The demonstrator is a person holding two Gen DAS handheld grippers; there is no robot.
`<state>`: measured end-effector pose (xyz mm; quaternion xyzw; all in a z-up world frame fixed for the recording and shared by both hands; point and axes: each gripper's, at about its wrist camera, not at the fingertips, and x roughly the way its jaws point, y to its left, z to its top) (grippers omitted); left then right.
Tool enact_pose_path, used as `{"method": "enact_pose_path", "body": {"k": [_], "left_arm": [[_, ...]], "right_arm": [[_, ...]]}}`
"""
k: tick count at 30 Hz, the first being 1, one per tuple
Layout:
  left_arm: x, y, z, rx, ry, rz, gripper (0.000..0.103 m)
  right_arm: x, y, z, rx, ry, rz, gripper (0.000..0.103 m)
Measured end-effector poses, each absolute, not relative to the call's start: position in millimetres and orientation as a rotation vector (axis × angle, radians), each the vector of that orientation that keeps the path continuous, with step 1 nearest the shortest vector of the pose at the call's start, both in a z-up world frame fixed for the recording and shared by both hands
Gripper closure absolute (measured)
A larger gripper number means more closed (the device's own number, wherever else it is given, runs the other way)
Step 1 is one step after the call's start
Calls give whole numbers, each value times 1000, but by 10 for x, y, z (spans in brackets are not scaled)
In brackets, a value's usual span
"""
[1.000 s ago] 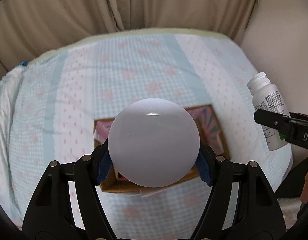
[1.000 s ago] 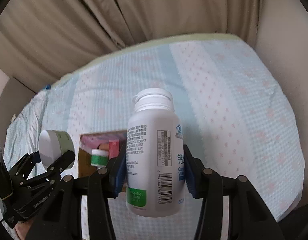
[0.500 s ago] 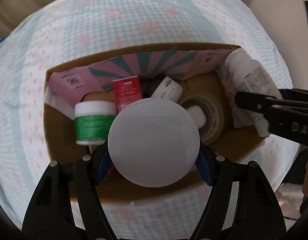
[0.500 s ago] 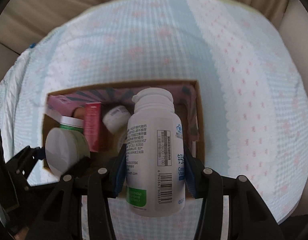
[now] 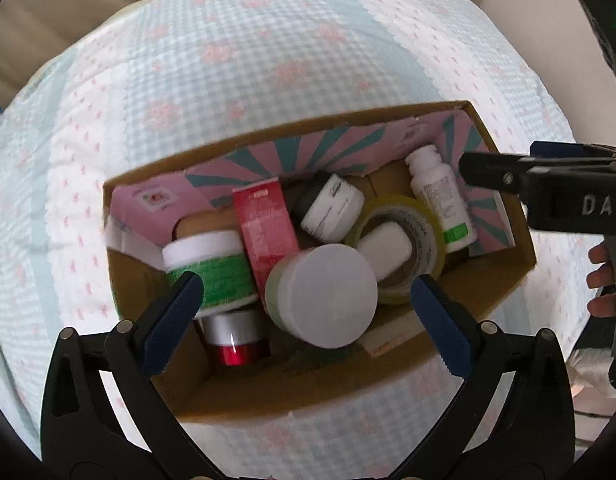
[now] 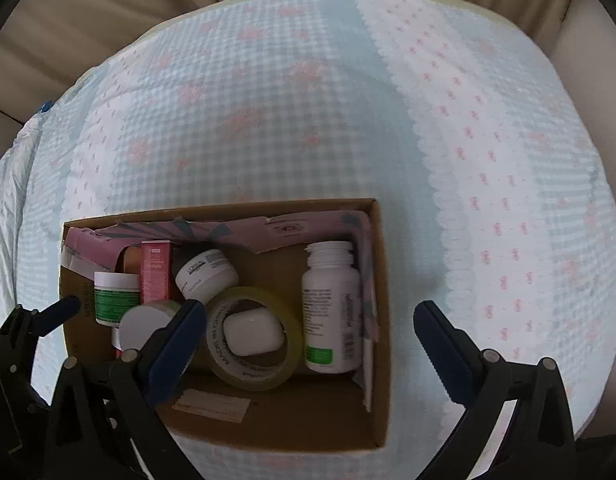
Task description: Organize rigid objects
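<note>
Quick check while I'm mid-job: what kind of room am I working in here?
Probably a bedroom. The cardboard box of jars and bottles sits on a quilted, pink-flowered bedspread over what looks like a mattress, with beige curtains hanging behind it.
</note>
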<state>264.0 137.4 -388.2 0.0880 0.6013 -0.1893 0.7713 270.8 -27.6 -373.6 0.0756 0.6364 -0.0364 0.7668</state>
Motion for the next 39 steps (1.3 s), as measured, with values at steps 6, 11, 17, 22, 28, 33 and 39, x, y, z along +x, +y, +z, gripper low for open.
{"method": "enact_pose_path", "body": {"k": [6, 11, 17, 22, 28, 33, 39], "left_arm": [[2463, 1501, -3812, 158, 1296, -397, 0], [2326, 1554, -3689, 139, 1280, -367, 0], [2121, 1578, -3357, 119, 1236, -302, 0], [1883, 1520, -2815, 70, 1161, -234, 0], [1550, 1275, -1909, 27, 1008, -176, 0], [1269, 1096, -1114, -8, 838, -163, 0], [988, 1031, -490, -17, 708, -163, 0]], "right_arm": [[2537, -259, -3597, 192, 1350, -90, 0], [2418, -220, -3482, 197, 1331, -74, 0], [2277, -252, -3251, 204, 1275, -44, 0], [2123, -327, -2888, 181, 1218, 21, 0], [1801, -594, -2087, 131, 1102, 62, 0], [1461, -829, -1318, 65, 979, 51, 0], [1107, -1045, -660, 46, 840, -9, 0]]}}
